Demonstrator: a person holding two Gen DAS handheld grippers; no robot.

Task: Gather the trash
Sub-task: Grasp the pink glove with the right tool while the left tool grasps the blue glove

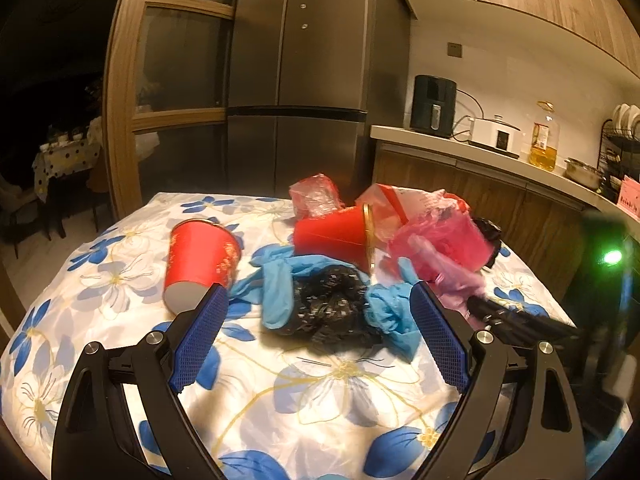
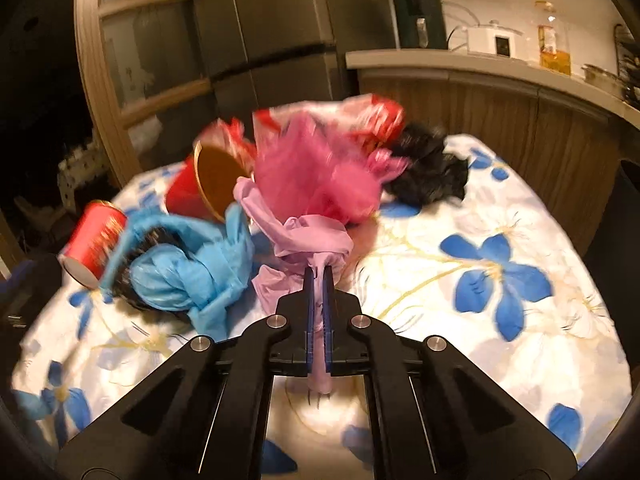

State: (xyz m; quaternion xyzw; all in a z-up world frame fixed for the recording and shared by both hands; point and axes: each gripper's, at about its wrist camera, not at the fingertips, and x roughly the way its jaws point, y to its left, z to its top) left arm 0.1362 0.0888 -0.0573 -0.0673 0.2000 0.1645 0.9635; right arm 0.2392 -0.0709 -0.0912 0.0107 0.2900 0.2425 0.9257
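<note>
The biggest risk is lying in the tangle itself: the right gripper (image 2: 317, 280) is pinching the pink glove (image 2: 308, 236) with its jaws pressed together on the thin film, and that glove is touching the pink bag (image 2: 320, 168) and sitting just beside the blue gloves (image 2: 192, 268), so pulling it away is likely dragging neighbours across the table (image 2: 500, 320) or tipping the near cup (image 2: 204, 184), whose mouth is leaning against the heap. A lesser risk is the slippery film sliding out of the pads, since only a narrow fold is sitting between them. The left gripper (image 1: 320, 304) is hovering spread wide over the black bag (image 1: 332, 308) wrapped in blue gloves, holding nothing; closing there is likely catching several pieces at once. All the trash is lying in one pile at the middle of the flowered cloth. Counting: two red cups, the far cup (image 1: 200, 264) lying on its side apart from the pile; two black bags, the second (image 2: 432, 172) behind the pink one; one pink bag; some clear red-printed wrappers (image 1: 316, 196), number unclear; blue gloves seeming two; one pink glove.
</note>
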